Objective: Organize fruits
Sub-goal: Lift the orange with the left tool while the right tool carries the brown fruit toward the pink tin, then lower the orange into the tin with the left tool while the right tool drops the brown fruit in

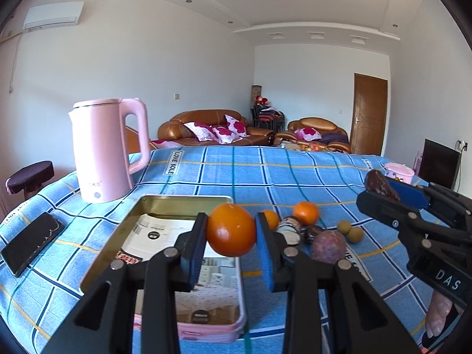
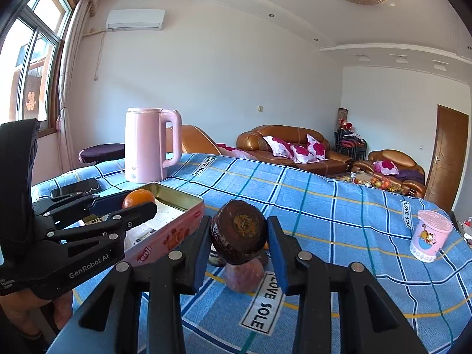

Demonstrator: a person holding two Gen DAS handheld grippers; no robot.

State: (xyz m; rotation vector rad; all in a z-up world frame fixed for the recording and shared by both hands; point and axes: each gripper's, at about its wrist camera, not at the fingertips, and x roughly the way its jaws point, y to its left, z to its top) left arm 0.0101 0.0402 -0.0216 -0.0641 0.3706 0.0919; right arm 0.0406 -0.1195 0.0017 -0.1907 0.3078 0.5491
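My left gripper (image 1: 231, 236) is shut on an orange (image 1: 231, 229), held above the near right corner of an open pink tin (image 1: 165, 203). In the right wrist view the same left gripper (image 2: 129, 205) shows at the left with the orange (image 2: 138, 198) over the tin (image 2: 174, 230). My right gripper (image 2: 239, 242) is shut on a dark brown wrinkled fruit (image 2: 239, 231), lifted off the table; it appears at the right as right gripper (image 1: 383, 190) with that fruit (image 1: 380, 184). On the cloth lie small oranges (image 1: 306, 212), a purple fruit (image 1: 329, 246) and two tan round fruits (image 1: 349, 230).
A pink kettle (image 1: 109, 150) stands behind the tin, a black phone (image 1: 32, 243) lies to its left. A pink cup (image 2: 430, 236) stands at the table's right side. The blue checked tablecloth (image 1: 295, 177) stretches back toward sofas and a door.
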